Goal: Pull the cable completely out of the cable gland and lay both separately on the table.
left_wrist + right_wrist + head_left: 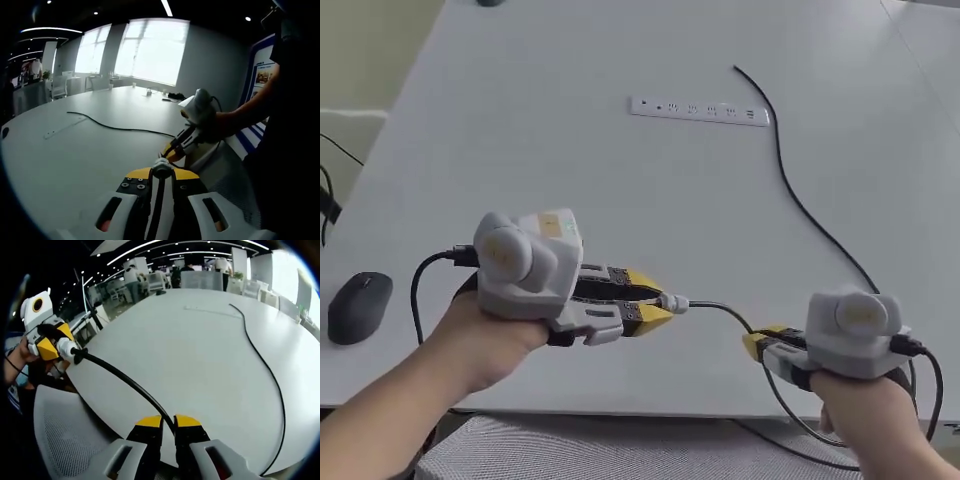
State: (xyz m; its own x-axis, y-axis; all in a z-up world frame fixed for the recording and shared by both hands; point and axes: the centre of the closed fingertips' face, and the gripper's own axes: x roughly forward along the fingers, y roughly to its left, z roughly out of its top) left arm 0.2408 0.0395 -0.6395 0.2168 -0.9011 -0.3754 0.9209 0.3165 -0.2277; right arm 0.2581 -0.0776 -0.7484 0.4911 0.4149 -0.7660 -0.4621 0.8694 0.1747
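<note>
black cable (720, 310) runs from the cable gland (673, 301), pinched in the left gripper (660, 303) at six o'clock, to the right gripper (756, 346) clamping it at four o'clock; a skewed pull could slip either grip

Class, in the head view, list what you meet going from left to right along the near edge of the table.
mouse → left claw, shut on the cable gland → the stretch of cable coming out of the gland → right claw, shut on that cable
</note>
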